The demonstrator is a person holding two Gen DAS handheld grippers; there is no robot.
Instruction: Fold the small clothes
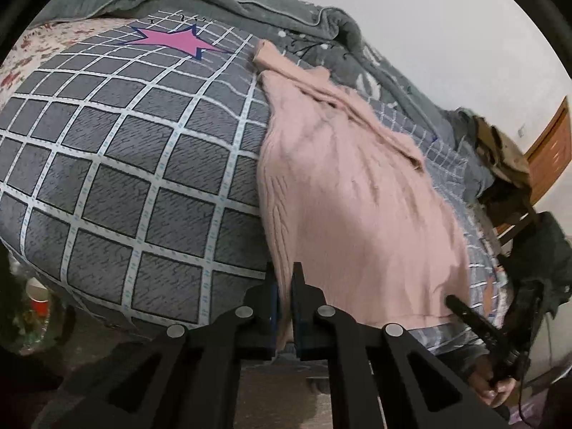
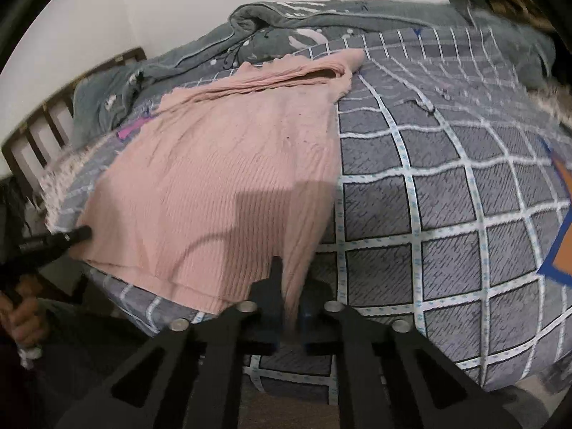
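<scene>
A pink ribbed knit sweater lies spread on a bed, its sleeve folded across the far end. In the left wrist view my left gripper is shut on the sweater's near hem corner, with cloth pinched between the pads. The right gripper's black tip touches the hem's other end, held by a hand. In the right wrist view the sweater stretches away, and my right gripper is shut on its near right hem corner. The left gripper shows at the sweater's left edge.
The bed cover is grey with a white grid and a pink star. A grey blanket is bunched along the far side. A wooden headboard stands at the left. A red cup sits below the bed edge.
</scene>
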